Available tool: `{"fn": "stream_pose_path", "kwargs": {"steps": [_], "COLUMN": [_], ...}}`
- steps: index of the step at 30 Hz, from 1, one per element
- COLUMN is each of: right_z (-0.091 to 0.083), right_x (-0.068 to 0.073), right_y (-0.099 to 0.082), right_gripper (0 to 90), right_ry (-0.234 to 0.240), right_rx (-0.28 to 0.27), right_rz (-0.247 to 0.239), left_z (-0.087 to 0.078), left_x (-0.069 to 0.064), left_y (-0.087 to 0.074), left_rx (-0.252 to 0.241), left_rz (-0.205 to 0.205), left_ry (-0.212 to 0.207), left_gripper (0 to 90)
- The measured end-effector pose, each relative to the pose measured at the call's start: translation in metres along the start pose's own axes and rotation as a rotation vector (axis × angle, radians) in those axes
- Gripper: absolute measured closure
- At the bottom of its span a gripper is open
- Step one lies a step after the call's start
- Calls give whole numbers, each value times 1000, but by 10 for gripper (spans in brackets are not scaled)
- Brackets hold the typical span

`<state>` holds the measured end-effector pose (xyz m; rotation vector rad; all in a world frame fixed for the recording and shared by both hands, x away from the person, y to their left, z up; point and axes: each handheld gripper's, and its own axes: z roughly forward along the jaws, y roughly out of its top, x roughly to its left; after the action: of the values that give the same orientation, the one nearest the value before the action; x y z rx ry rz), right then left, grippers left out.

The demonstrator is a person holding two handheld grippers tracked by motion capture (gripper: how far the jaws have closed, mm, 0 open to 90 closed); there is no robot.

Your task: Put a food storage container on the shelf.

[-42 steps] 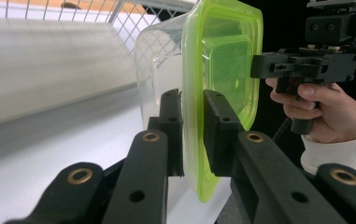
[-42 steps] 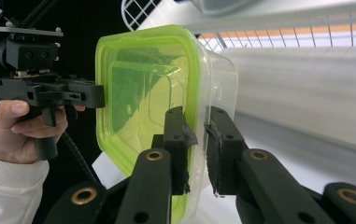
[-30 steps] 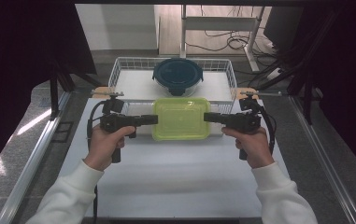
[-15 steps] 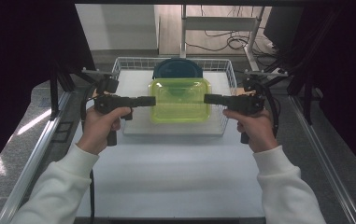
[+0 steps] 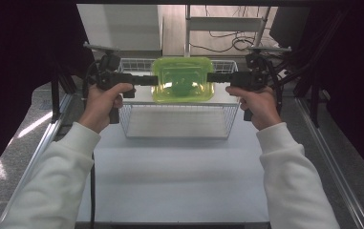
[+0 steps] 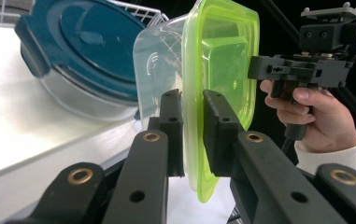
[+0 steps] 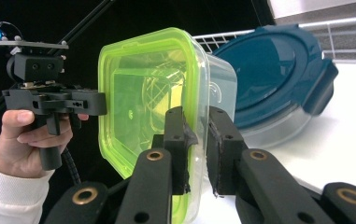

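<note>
A clear box with a lime-green lid (image 5: 183, 78) hangs in the air over the wire basket (image 5: 179, 136), held level between both hands. My left gripper (image 5: 153, 80) is shut on the left rim of the box and my right gripper (image 5: 211, 77) on the right rim. In the left gripper view the jaws (image 6: 192, 100) pinch the green lid's edge (image 6: 222, 60), with the other gripper (image 6: 259, 70) on the far rim. The right gripper view shows the same: its jaws (image 7: 196, 116) clamp the rim of the box (image 7: 143, 93), opposite the left gripper (image 7: 98, 102).
A round clear container with a dark blue lid (image 6: 82, 46) (image 7: 278, 74) lies in the basket under and behind the held box. The white table (image 5: 179, 181) stretches in front of the basket. Dark frame posts and cables stand on both sides.
Both hands have risen and moved away from the person, carrying the green-lidded box from the table in front of the basket to above it.
</note>
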<state>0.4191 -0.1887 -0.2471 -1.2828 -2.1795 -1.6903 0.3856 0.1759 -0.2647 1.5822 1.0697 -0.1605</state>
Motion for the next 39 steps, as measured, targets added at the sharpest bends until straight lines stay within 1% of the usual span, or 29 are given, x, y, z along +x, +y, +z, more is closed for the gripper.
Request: {"fn": "stream_pose_path", "kwargs": {"steps": [2, 5, 6, 8, 13, 17, 18, 19, 21, 25, 30, 31, 33, 36, 37, 39], "right_z": [2, 4, 4, 6, 9, 12, 14, 14, 17, 22, 32, 34, 36, 40, 42, 45], "right_x": [-1, -2, -2, -2, -5, -7, -10, -10, -14, -22, -32, -35, -42, -50, -53, -56], "right_y": [8, 13, 15, 19, 29, 37, 40, 40, 42, 44, 46, 46, 48, 50, 51, 52], "right_gripper": [784, 783, 783, 783, 783, 783, 784, 784, 784, 783, 786, 785, 781, 771, 767, 758], "right_ry": [6, 13, 12, 9, -3, -16, -20, -20, -25, -34, -49, -54, -44, -33, -30, -29], "right_rx": [7, 3, 4, 4, 5, 9, 14, 14, 15, 22, 42, 44, 35, 32, 32, 34], "right_rz": [10, 23, 25, 29, 43, 47, 56, 56, 65, 89, 127, 133, 164, 197, 207, 227], "left_z": [0, -1, 0, 0, 3, 7, 8, 10, 13, 20, 27, 28, 30, 33, 34, 36], "left_x": [2, 6, 7, 7, 12, 19, 21, 22, 27, 37, 46, 47, 51, 59, 61, 65], "left_y": [5, 13, 17, 21, 31, 37, 38, 39, 41, 45, 50, 51, 52, 55, 55, 56], "left_rx": [-5, -7, -8, -4, -3, -4, -4, -6, 6, 15, 26, 25, 19, 14, 11, 2], "left_rz": [-5, -16, -18, -18, -32, -43, -45, -52, -61, -98, -121, -132, -155, -208, -215, -243], "left_ry": [-5, -12, -9, -1, -2, -2, -4, -6, -4, 5, 21, 16, 4, -12, -16, -23], "left_gripper": [794, 796, 796, 799, 800, 801, 802, 802, 802, 804, 804, 802, 798, 791, 787, 781]}}
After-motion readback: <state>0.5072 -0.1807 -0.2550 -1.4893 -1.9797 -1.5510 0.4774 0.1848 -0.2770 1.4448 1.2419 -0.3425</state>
